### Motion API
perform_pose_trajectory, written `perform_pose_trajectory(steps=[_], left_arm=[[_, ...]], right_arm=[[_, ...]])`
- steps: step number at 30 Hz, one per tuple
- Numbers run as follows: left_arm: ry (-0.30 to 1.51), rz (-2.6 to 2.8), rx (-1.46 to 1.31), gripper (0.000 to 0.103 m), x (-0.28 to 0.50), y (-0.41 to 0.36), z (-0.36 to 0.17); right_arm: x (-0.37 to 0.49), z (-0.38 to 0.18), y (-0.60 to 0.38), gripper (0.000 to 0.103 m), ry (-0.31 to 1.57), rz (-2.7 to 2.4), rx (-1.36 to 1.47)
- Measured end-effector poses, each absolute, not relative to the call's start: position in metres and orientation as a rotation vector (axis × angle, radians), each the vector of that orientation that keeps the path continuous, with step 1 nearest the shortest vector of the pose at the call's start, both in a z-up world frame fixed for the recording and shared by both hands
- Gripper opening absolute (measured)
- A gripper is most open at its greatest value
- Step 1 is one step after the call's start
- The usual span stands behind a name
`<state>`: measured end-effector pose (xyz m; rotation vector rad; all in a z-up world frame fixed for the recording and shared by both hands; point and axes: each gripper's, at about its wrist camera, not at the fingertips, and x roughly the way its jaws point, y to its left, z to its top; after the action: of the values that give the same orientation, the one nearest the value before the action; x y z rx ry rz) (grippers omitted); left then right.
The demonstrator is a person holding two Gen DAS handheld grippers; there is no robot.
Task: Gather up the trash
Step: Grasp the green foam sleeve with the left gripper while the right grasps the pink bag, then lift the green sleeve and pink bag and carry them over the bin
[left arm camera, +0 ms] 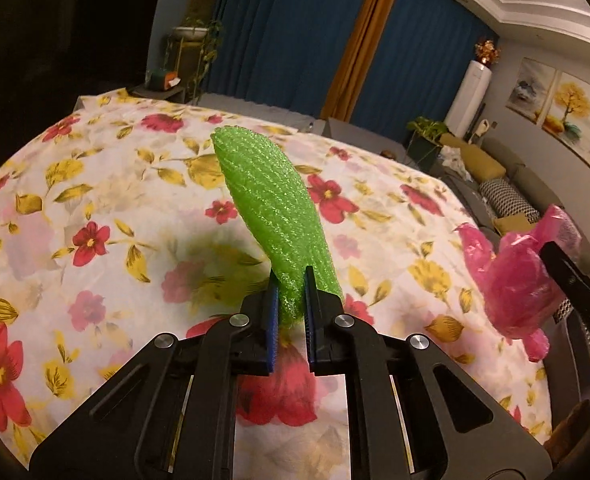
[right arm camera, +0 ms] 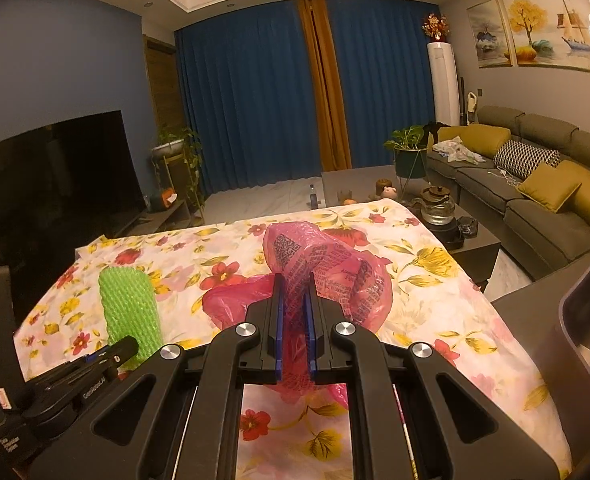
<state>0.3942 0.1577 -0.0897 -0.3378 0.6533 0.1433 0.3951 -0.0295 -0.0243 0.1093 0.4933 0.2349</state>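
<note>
My left gripper (left arm camera: 291,280) is shut on a green foam net sleeve (left arm camera: 267,204) and holds it up above the flowered tablecloth (left arm camera: 95,184). The sleeve also shows in the right wrist view (right arm camera: 129,304), with the left gripper (right arm camera: 95,364) under it. My right gripper (right arm camera: 295,284) is shut on a crumpled pink plastic bag (right arm camera: 327,264) with black print, held over the cloth. In the left wrist view the pink bag (left arm camera: 515,280) hangs at the right, with the right gripper (left arm camera: 567,272) behind it.
A dark bin rim (right arm camera: 587,320) stands at the right beside the table. Beyond the table are a low coffee table with a glass teapot (right arm camera: 439,204), a sofa (right arm camera: 535,184), a TV (right arm camera: 55,184) at the left and blue curtains (right arm camera: 255,100).
</note>
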Motion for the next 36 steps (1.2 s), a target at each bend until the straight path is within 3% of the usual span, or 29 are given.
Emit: perform_pose_trajectory(steps=[17, 36], left_arm=[[0.548, 0.010, -0.237, 0.010, 0.350, 0.087, -0.041], [0.477, -0.225, -0.095, 0.010, 0.287, -0.066, -0.007]], right_arm=[[0.331, -0.002, -0.090, 0.010, 0.457, 0.198, 0.102], [0.242, 0.009, -0.193, 0.010, 0.397, 0.044, 0.088]])
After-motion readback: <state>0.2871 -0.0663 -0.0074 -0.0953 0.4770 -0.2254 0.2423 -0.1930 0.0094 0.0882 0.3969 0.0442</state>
